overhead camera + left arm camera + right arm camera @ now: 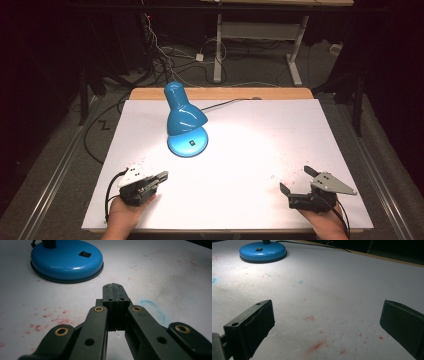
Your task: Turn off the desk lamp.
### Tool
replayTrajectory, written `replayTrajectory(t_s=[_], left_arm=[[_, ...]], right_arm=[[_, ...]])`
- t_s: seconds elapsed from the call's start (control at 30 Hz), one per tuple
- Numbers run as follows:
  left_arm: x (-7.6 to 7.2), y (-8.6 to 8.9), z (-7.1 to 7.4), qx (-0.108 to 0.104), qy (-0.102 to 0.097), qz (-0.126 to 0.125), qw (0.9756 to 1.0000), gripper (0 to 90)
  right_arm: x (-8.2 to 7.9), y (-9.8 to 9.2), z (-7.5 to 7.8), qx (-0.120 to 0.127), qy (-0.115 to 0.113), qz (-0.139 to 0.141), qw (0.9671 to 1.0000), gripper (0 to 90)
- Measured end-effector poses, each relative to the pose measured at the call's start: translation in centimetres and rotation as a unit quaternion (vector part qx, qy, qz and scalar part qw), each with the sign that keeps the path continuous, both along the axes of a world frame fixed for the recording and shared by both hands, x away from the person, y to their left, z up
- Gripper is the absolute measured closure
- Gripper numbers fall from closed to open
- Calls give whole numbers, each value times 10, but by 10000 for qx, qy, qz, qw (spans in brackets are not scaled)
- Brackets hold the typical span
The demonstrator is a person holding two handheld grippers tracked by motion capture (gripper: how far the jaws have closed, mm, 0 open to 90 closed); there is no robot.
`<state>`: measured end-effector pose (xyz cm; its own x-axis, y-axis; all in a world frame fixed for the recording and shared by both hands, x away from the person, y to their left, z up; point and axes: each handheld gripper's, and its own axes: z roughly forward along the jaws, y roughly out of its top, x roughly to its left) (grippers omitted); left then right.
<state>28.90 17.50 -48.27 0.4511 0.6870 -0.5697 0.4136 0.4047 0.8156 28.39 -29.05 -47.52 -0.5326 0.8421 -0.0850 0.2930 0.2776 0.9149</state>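
A blue desk lamp stands lit on a white table, its round base ahead and to the left of the left gripper, whose 2 jaws are pressed together with nothing between them. The right gripper rests near the table's front edge with its jaws spread wide over bare, red-flecked tabletop; from there the lamp's base sits well ahead and off to the left. A black switch shows on the base. Neither gripper touches the lamp.
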Motion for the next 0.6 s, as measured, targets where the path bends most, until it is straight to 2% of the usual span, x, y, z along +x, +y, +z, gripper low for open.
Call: replayTrajectory(t_s=[0.07, 0.13, 0.2, 0.3, 0.37, 0.47, 0.6], left_arm=[[1, 0, 1, -23, -5, 31, 10000, 880], [3, -1, 3, -141, 48, 103, 9998, 880], [5, -2, 3, -129, 33, 127, 9998, 880], [6, -4, 2, -121, 27, 151, 9998, 880], [11, -8, 3, -38, 81, 130, 9999, 880], [17, -11, 8, -91, 105, 60, 9999, 880], [26, -16, 12, -6, -98, 11, 10000, 880]], right_arm=[[0, 0, 0, 11, 3, 0, 10000, 3], [-1, -1, 1, 37, 14, -9, 10000, 3], [-2, -1, 0, 97, 37, -3, 9999, 3], [-3, 0, 0, 47, 5, 51, 10000, 3], [-4, 0, 1, 71, -3, 49, 10000, 3], [-4, 0, 1, 105, -2, 34, 9999, 3], [-3, 0, 1, 96, 7, 17, 10000, 3]])
